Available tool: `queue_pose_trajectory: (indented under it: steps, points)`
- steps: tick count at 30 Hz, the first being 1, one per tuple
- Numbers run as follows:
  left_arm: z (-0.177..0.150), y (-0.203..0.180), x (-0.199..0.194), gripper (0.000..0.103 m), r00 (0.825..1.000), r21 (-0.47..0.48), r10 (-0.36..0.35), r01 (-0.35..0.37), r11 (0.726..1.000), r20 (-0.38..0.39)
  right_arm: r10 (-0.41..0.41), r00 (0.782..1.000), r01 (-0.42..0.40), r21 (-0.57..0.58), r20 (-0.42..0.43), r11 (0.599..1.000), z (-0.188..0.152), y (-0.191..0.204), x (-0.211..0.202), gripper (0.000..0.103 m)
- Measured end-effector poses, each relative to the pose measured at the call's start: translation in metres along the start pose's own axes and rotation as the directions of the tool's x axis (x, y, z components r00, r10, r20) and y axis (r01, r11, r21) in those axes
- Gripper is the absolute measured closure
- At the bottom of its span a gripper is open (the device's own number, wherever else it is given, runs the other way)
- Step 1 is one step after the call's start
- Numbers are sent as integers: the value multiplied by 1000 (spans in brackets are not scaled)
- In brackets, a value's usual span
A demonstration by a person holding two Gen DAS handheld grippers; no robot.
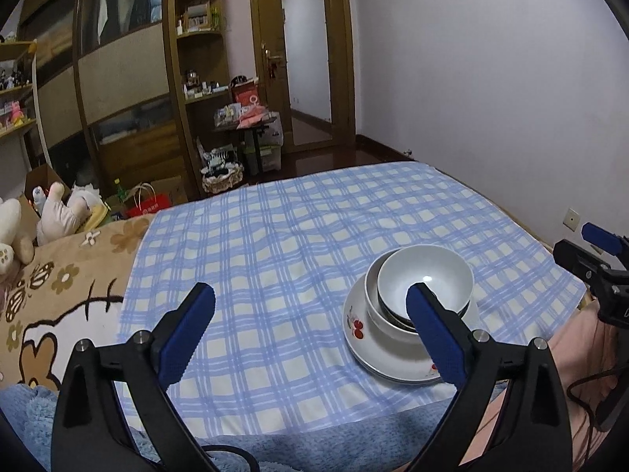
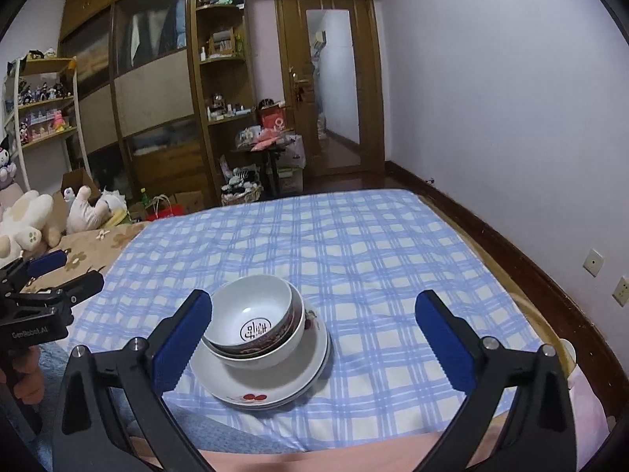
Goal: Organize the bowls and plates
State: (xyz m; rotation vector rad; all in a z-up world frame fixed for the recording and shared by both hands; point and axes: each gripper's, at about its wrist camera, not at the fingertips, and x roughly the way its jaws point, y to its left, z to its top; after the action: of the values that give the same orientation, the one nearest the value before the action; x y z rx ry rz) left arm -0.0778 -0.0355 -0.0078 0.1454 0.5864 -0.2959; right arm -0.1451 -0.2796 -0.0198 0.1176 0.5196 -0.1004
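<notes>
Sitting stacked, bowls (image 2: 255,322) on plates (image 2: 275,389); left of the gaping right gripper (image 2: 314,338).

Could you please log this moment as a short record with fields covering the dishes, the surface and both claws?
surface: blue checked cloth spread on a bed
dishes: one stack near the front edge of the cloth
bottom of stack: plates with a red fruit print
top of stack: bowls nested, the inner one tilted, a dark emblem inside it
left claw: open, empty, left of the stack
right claw: open, empty, stack beside its left finger
</notes>
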Motion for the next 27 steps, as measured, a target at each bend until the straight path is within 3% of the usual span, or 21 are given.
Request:
queue_pose_trajectory:
  steps: [11, 27]
  points:
    - [-2, -1, 19, 6, 998, -9, -28, 27, 1000, -56, 8, 998, -7, 17, -61, 1000, -2, -4, 17, 0]
    - [-4, -3, 26, 6, 996, -1, -19, 19, 1000, -82, 11, 997, -9, 28, -72, 1000, -5, -5, 19, 0]
